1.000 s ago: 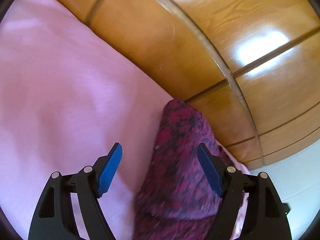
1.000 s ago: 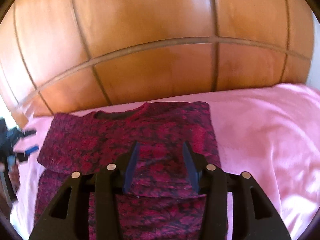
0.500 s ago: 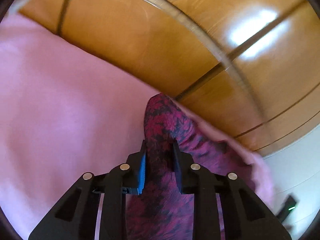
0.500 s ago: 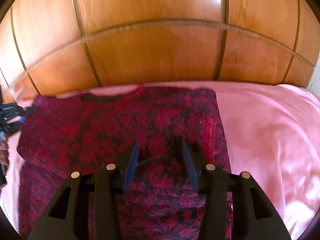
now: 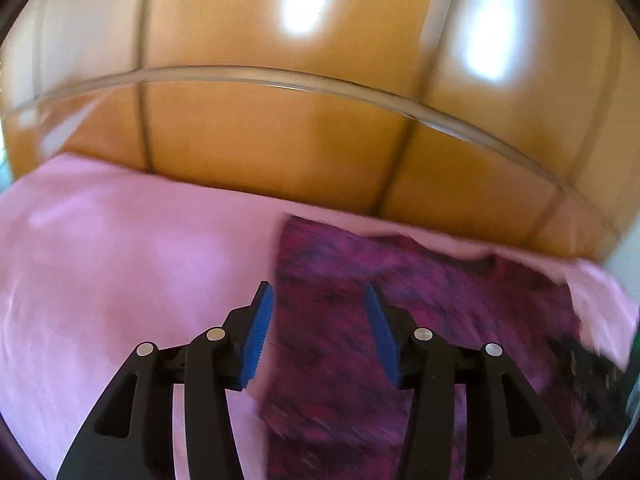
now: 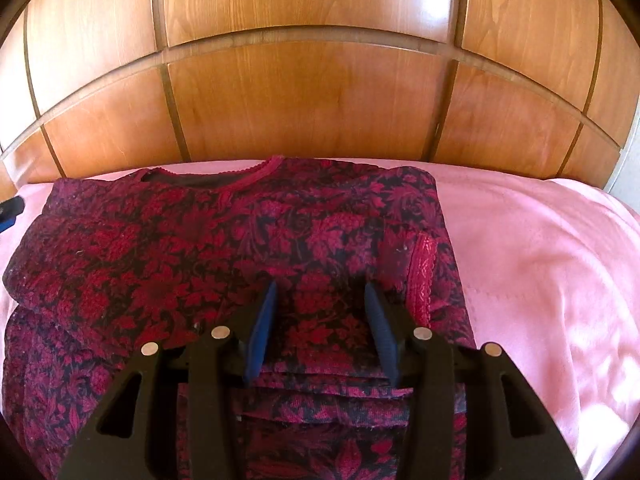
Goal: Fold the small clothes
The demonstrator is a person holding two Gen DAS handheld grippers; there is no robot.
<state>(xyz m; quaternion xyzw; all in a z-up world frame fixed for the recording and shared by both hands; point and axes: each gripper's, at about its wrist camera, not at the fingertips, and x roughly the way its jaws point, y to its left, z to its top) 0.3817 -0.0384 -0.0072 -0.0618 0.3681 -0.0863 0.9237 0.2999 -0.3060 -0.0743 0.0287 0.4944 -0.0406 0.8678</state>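
Observation:
A dark red floral top [image 6: 224, 248] lies flat on the pink bedspread [image 6: 540, 264], neckline toward the headboard, with both sleeves folded in over the body. My right gripper [image 6: 320, 292] is open and empty, hovering over the middle of the top. In the blurred left wrist view the same top [image 5: 400, 312] lies ahead and to the right. My left gripper [image 5: 318, 292] is open over its left edge and holds nothing. The left gripper's blue tip [image 6: 10, 210] shows at the left edge of the right wrist view.
A wooden panelled headboard [image 6: 312, 104] rises right behind the top and also fills the upper half of the left wrist view [image 5: 280, 140]. Pink bedspread [image 5: 120, 280] stretches to the left of the top.
My left gripper shut on the top's left edge half a second ago, carried it over, and has now opened and let go. The left side now lies folded flat. My right gripper stayed open.

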